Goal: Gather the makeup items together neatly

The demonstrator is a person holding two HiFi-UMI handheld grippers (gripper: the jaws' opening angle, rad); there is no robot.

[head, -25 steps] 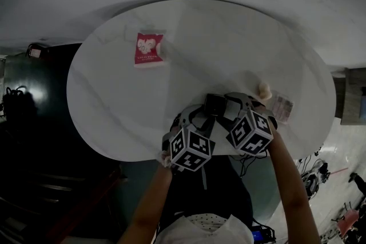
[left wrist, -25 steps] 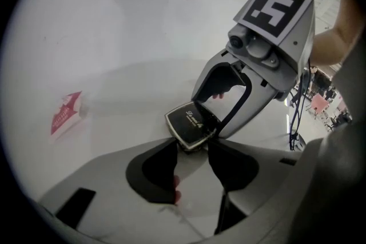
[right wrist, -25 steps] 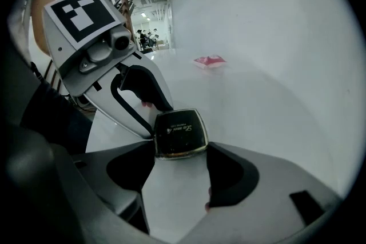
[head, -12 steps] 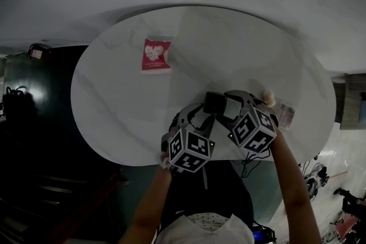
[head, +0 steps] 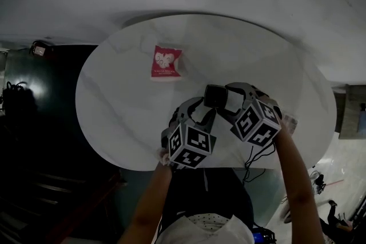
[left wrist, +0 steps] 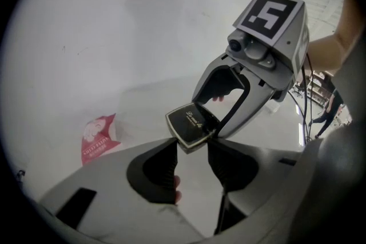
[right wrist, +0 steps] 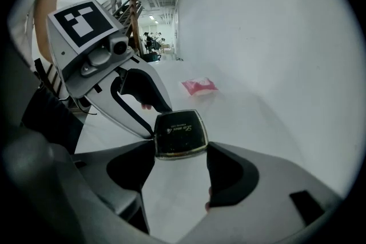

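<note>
black compact (head: 216,96) hangs above the surface (head: 114,106), right tool (right wrist: 180,148) clamped across it, wide-set left tool (left wrist: 193,146) nipping its corner, right of the red sachet (head: 166,61), which the left tool is nearer.

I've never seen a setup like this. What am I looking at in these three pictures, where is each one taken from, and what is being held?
There is no robot here. A person holds a two-jaw clamp tool, called a gripper, in each hand. The patterned cubes on them are part of the tools.

The head view comes from a camera on the person's head, looking steeply down at a round white table. The other two pictures come from cameras riding on the left gripper and the right gripper. Each looks along its own jaws, so each also sees the other tool opposite.

A red packet lies on the table. Both grippers pinch the same small black compact case from opposite sides, near the person's side of the table.
</note>
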